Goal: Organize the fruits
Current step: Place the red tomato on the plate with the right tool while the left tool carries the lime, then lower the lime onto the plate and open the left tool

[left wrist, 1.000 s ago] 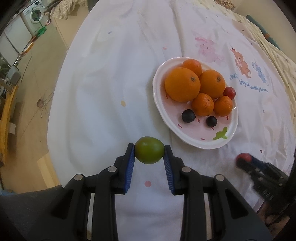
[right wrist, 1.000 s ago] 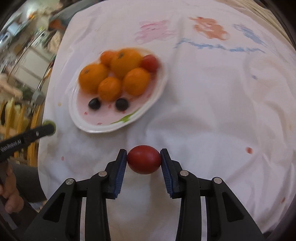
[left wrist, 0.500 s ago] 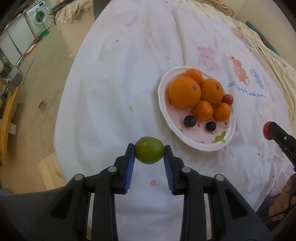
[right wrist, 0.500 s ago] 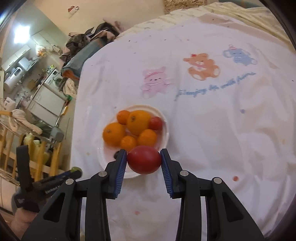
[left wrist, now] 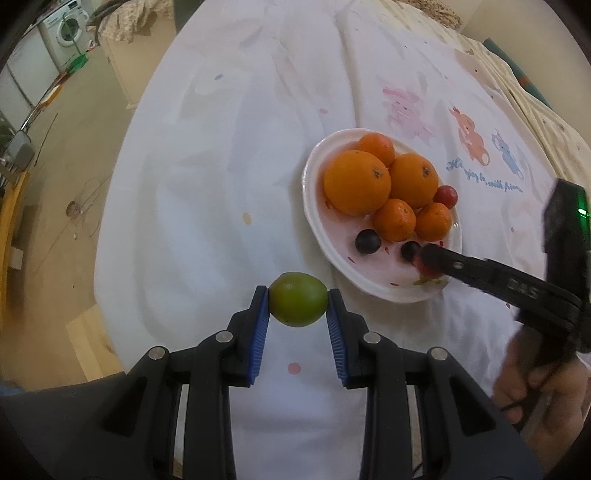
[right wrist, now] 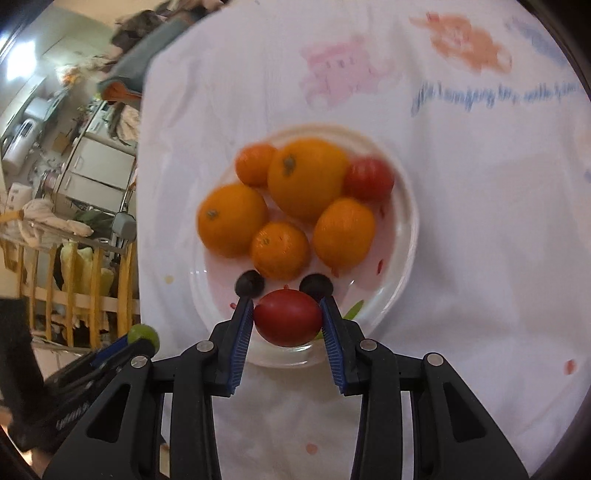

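A white plate [left wrist: 314,206] [right wrist: 406,236] on the cloth carries several oranges [left wrist: 357,182] [right wrist: 306,177], a small red fruit [left wrist: 446,195] [right wrist: 368,179] and two dark berries [left wrist: 367,242] [right wrist: 250,283]. My left gripper [left wrist: 297,304] is shut on a green fruit [left wrist: 297,303] [right wrist: 144,334], held left of and below the plate. My right gripper [right wrist: 287,317] is shut on a red fruit [right wrist: 287,316] over the plate's near rim. In the left wrist view the right gripper [left wrist: 421,258] reaches in from the right, its tips over the plate beside a berry.
A white tablecloth [left wrist: 221,184] [right wrist: 480,221] with cartoon animals and blue writing covers the round table. The table edge drops to the floor on the left, with a washing machine [left wrist: 66,29] far off. A hand [left wrist: 528,387] holds the right gripper's handle.
The right gripper has swung in over the plate with the red fruit, now seen above the near rim. The left gripper with the green fruit has stayed put.
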Demonstrator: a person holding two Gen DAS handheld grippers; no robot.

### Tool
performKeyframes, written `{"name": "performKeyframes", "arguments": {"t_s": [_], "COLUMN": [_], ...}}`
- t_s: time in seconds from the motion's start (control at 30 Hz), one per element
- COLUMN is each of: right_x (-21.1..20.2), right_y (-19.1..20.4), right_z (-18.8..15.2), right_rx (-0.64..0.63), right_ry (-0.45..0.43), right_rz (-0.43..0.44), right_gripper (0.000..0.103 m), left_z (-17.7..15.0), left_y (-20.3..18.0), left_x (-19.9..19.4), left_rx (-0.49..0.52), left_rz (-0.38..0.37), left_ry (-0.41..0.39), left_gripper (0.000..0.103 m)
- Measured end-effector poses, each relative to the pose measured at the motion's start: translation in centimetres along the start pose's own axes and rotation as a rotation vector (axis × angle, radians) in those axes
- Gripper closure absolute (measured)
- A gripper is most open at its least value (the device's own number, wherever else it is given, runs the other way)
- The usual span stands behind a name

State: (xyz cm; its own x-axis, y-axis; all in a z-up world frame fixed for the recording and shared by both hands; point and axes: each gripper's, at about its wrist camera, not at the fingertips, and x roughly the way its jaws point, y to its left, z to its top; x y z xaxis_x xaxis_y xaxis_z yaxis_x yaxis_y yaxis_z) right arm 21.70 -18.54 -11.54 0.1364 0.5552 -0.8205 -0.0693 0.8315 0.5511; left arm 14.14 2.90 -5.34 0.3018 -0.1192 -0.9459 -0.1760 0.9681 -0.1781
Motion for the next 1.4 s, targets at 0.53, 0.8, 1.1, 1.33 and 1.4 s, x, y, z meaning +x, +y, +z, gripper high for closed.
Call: {"name": "performKeyframes", "arguments": {"t_s": [0.53, 0.8, 1.1, 1.33, 1.4], "right_x": [-6.1, -11.1, -13.4, -13.5, -13.6], "right_y": [-1.3, -2.7, -7.0, -7.4, -7.5], "right_z": [-0.5, -1.2, -1.5, -1.1, -1.0], "right_rx": [0.069, 0.066, 0.158, 0.144, 0.151], "right_ry": [-0.093, -0.155, -0.214, -0.216, -0.217], "right_rz": [0.005, -0.055, -0.085, -0.13, -0.114], "right_gripper": [0.037, 0.027, 0.024, 0.024, 0.023], "left_z": [0.1, -0.1, 1.0, 1.4, 1.7], "left_y": [-1.5, -6.2, -9.6, -12.2, -12.5], "left_x": [0.5, 1.2, 3.7, 5.3, 5.7], "left_rx": [0.016, 0.104, 0.096, 0.141, 0.15], "left_rz": [-0.008, -0.03, 0.026, 0.1, 0.116], "left_ry": [0.01, 0.032, 0.061, 0.029, 0.028], "left_gripper": [0.076, 0.076, 0.076, 0.076, 0.076]}}
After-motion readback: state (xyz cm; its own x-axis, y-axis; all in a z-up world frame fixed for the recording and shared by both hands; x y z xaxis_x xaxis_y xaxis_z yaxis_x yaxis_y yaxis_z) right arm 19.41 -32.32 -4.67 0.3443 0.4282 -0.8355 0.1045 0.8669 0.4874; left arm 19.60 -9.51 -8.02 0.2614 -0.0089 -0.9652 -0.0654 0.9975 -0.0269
